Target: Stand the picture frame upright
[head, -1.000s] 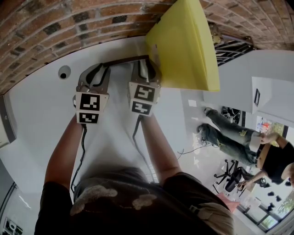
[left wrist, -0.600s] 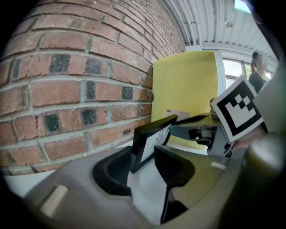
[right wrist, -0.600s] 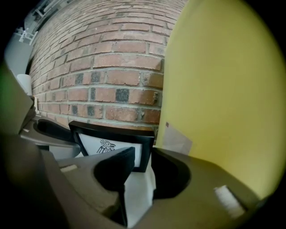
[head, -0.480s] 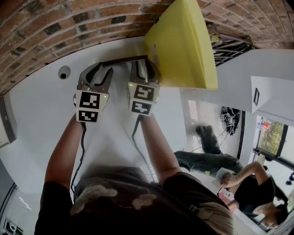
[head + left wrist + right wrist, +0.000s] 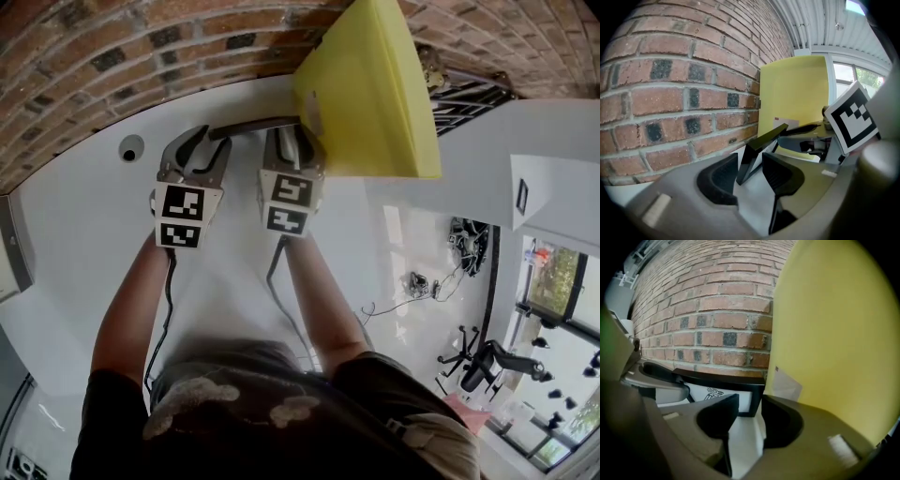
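Yellow board (image 5: 375, 103) top cut off by head view's edge; picture frame (image 5: 722, 378) drawing partly behind right claw (image 5: 749, 411).

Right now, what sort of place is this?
Likely an office or lab workspace, though I can't be sure: a white table stands against a brick wall, and beyond it an office chair and loose cables sit near large windows.

The head view looks steeply down from above the person (image 5: 262, 412) onto the white counter (image 5: 75, 216), with the brick wall (image 5: 141, 37) at 12 o'clock. Both gripper views ride low, close over the counter, facing that wall side by side. All three views share the picture frame (image 5: 253, 123), the wall, and the yellow board (image 5: 366, 94), which sits at 1 o'clock in the head view.
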Tool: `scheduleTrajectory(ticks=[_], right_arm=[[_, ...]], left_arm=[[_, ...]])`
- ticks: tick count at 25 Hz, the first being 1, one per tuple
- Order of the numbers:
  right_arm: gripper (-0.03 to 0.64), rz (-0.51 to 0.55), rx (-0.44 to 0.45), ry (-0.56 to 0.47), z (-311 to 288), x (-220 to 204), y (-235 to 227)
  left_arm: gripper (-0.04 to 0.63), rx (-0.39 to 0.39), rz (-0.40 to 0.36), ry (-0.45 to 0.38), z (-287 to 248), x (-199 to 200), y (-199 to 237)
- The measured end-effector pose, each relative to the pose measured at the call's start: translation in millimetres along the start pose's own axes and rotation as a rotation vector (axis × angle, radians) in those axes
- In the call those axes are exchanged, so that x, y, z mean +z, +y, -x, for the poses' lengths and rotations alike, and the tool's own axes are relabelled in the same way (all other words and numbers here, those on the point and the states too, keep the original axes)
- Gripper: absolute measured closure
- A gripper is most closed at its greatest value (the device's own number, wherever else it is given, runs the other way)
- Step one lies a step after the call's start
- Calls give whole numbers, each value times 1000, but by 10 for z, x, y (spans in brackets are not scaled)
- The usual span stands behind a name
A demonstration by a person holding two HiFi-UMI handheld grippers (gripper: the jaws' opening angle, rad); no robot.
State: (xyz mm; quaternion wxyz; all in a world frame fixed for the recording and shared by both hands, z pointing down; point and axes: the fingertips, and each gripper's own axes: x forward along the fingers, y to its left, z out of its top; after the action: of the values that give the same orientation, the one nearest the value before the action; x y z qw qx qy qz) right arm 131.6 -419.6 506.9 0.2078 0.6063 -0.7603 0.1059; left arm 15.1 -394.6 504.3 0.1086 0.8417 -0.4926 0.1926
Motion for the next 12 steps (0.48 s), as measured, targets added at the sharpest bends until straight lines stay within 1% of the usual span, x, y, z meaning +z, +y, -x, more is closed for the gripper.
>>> scheduleTrajectory(ticks=[4,6,12], right_arm=[[462,-7,-3,0,9,2,-6],[462,-11,-5,-11,3,32,-9],[462,-12,-7,-21,-21,73,0]], left_arm=[[432,4,20,-3,8,8,33],[470,0,36,-4,-4,23,52],[479,-16,60,7,-30,14,89]])
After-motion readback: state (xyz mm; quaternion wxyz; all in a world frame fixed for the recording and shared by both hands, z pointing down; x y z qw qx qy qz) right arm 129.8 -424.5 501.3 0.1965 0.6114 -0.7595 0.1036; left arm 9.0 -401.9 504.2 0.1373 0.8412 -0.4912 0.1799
